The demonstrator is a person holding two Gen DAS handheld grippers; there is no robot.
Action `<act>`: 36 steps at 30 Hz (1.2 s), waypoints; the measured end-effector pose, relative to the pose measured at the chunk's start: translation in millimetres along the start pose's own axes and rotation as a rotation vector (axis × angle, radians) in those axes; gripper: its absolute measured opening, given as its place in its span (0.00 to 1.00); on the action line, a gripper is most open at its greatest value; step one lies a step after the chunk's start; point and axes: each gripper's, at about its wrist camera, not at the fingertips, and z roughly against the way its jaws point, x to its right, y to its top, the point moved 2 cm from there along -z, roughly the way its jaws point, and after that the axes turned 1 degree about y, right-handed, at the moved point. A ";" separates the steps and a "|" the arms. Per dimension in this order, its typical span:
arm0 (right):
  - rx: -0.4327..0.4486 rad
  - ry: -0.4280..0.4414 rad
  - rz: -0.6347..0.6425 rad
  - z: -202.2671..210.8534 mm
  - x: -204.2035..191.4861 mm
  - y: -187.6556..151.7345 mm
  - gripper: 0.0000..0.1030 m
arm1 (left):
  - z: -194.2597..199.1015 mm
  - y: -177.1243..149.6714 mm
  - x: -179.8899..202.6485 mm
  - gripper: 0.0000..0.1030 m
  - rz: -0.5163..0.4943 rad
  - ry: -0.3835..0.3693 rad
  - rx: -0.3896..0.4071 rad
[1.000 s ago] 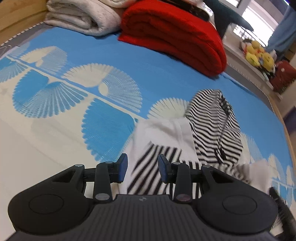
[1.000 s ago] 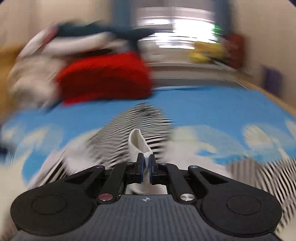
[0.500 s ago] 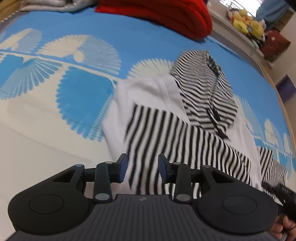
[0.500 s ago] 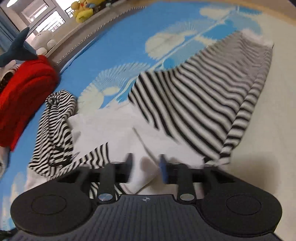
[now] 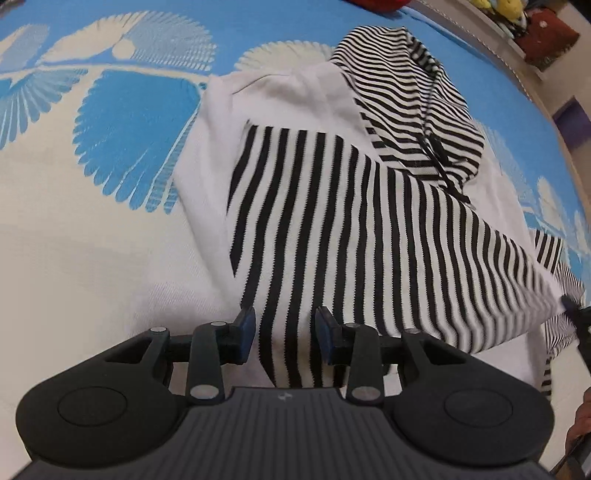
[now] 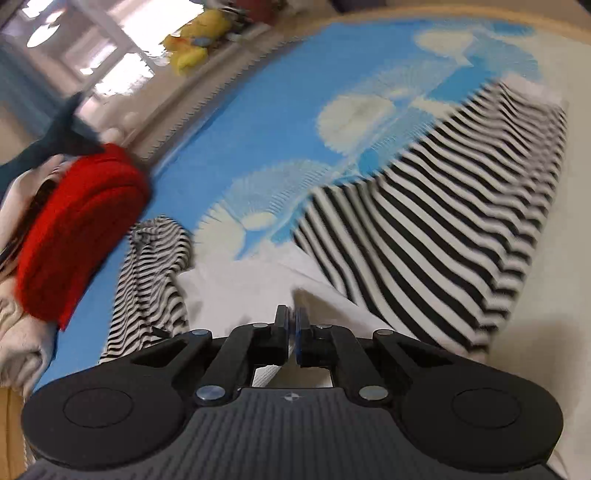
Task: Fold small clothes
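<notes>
A small black-and-white striped hooded garment (image 5: 343,206) lies spread on the blue and cream patterned bed cover (image 5: 122,140), its hood (image 5: 413,99) toward the far side. My left gripper (image 5: 284,328) is open, its jaws hovering over the near striped edge. In the right wrist view the same garment (image 6: 436,221) stretches to the right, with the hood (image 6: 155,273) at the left. My right gripper (image 6: 293,325) is shut, with white fabric of the garment (image 6: 258,288) right at its tips; whether it pinches the cloth is unclear.
A folded red blanket (image 6: 77,229) and pale folded towels (image 6: 18,339) sit at the far side of the bed. Yellow plush toys (image 6: 192,40) rest on a ledge beyond the bed. The bed's wooden edge (image 6: 461,14) runs along the right.
My left gripper has moved forward and lower over the striped garment, staying open. My right gripper opened half a second ago and has closed again at the white fabric.
</notes>
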 end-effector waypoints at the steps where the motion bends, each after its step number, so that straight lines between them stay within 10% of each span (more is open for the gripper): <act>1: -0.047 -0.059 -0.010 -7.2 6.5 -2.9 0.03 | -0.8 0.6 0.4 0.38 -0.006 0.005 -0.004; 5: -0.051 -0.266 -0.008 -10.8 19.5 -10.5 0.07 | 0.1 1.5 -1.0 0.38 0.028 -0.012 -0.008; 10: 0.043 -0.017 0.189 7.0 -25.0 -2.7 0.23 | 6.3 3.9 5.5 0.40 0.027 -0.061 0.021; 12: -0.123 0.065 0.152 -10.6 -22.7 -6.1 0.41 | -3.5 -1.2 7.1 0.44 0.018 -0.039 -0.021; 15: -0.335 -0.063 0.039 -40.6 7.3 -21.7 0.32 | -13.8 -6.6 9.0 0.45 0.005 -0.014 -0.054; 20: -0.168 -0.030 0.181 -13.0 -17.0 -9.2 0.45 | 3.9 0.1 27.8 0.55 -0.023 -0.070 0.009; 24: -0.295 -0.101 0.047 -29.6 18.3 -15.8 0.39 | -19.6 -9.9 36.0 0.60 -0.015 -0.058 -0.078; 36: -0.092 -0.146 0.070 1.8 52.0 34.3 0.45 | 20.8 -9.3 114.5 0.64 -0.195 -0.036 0.092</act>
